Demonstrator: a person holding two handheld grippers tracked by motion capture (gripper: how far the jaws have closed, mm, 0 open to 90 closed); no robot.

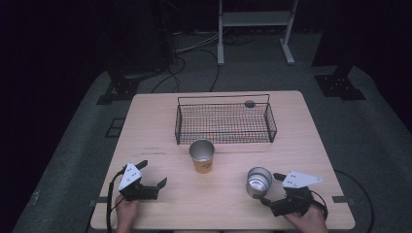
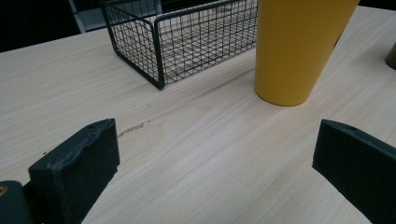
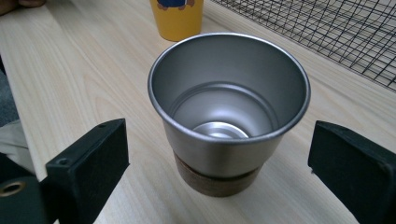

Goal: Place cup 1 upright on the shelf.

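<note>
Nothing is lifted yet: the steel cup (image 1: pixel 259 181) and the yellow cup (image 1: pixel 201 156) stand on the table (image 1: pixel 155 121), near the empty wire basket (image 1: pixel 224 122). The right gripper (image 1: pixel 270 189) has its jaws spread wide around the steel cup without touching it, and the left gripper (image 1: pixel 152 174) sits wide open, holding nothing.

Black wire basket (image 1: pixel 223 124), empty, at the far middle of the wooden table (image 1: pixel 311 141). Small dark round thing (image 1: pixel 249 103) at its far rim. Beyond the table: grey floor (image 1: pixel 379 136), loose cables (image 1: pixel 194 53), white frame (image 1: pixel 255 19) far off, black stand feet (image 1: pixel 119 90) left and right.
</note>
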